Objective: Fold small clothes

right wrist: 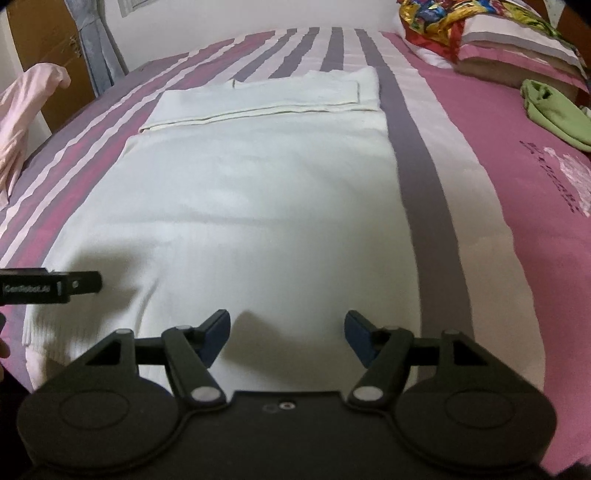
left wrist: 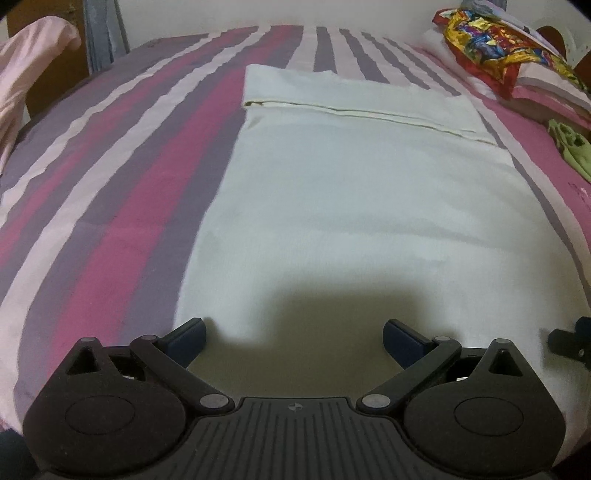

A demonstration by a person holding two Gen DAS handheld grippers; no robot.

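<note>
A white knit garment (left wrist: 351,206) lies flat on the striped bed, its sleeves folded across the far end; it also shows in the right wrist view (right wrist: 258,206). My left gripper (left wrist: 294,341) is open and empty, low over the garment's near hem. My right gripper (right wrist: 286,338) is open and empty, also over the near hem, further right. The right gripper's edge shows at the far right of the left wrist view (left wrist: 570,341). The left gripper's side shows at the left of the right wrist view (right wrist: 51,286).
The bed has a pink, purple and white striped cover (left wrist: 110,177). A green garment (right wrist: 554,110) lies at the right. Pillows with a colourful cloth (right wrist: 461,26) sit at the far right. A pink cloth (right wrist: 26,110) hangs at the left by a wooden cabinet (right wrist: 48,40).
</note>
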